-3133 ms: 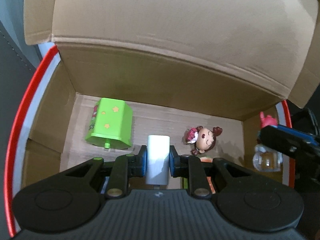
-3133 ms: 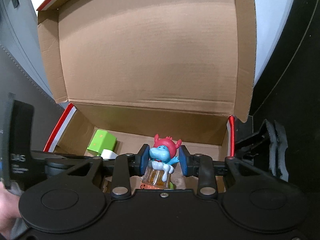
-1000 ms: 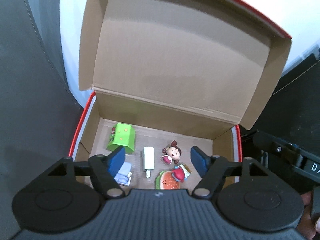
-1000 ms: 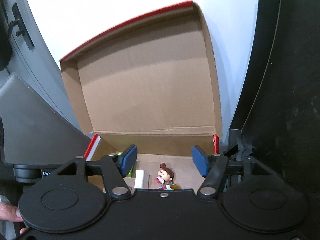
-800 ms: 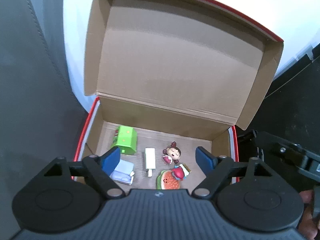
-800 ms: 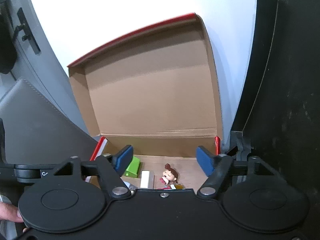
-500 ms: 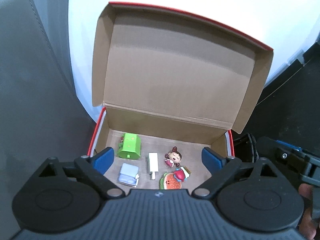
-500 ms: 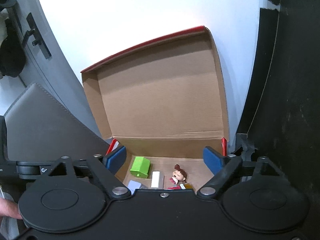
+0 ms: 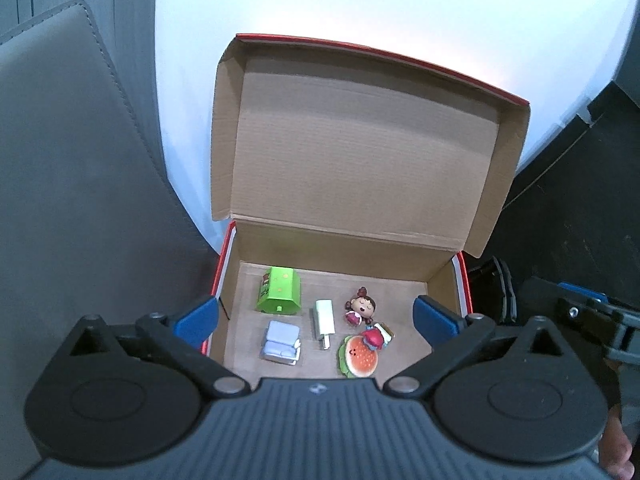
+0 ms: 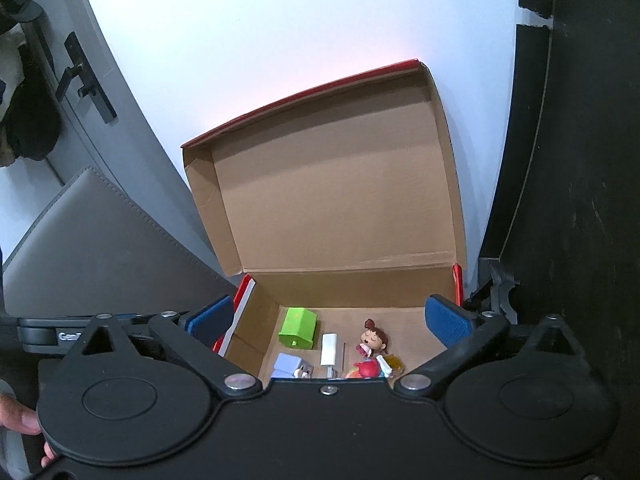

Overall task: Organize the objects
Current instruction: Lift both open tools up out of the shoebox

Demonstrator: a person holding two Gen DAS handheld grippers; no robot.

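- White wall behind; cardboard box (image 9: 440, 280) holds six toys, lid up.
- Left gripper (image 9: 316, 316) and right gripper (image 10: 330, 320) just opened wide, empty.
- Closing the lid probably remains.

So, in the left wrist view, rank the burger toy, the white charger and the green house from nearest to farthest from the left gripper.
1. Burger toy, front right of the box floor.
2. White charger, centre.
3. Green house, back left.

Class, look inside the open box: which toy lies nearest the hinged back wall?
The green house toy, in the back left corner; the other toys lie farther forward.
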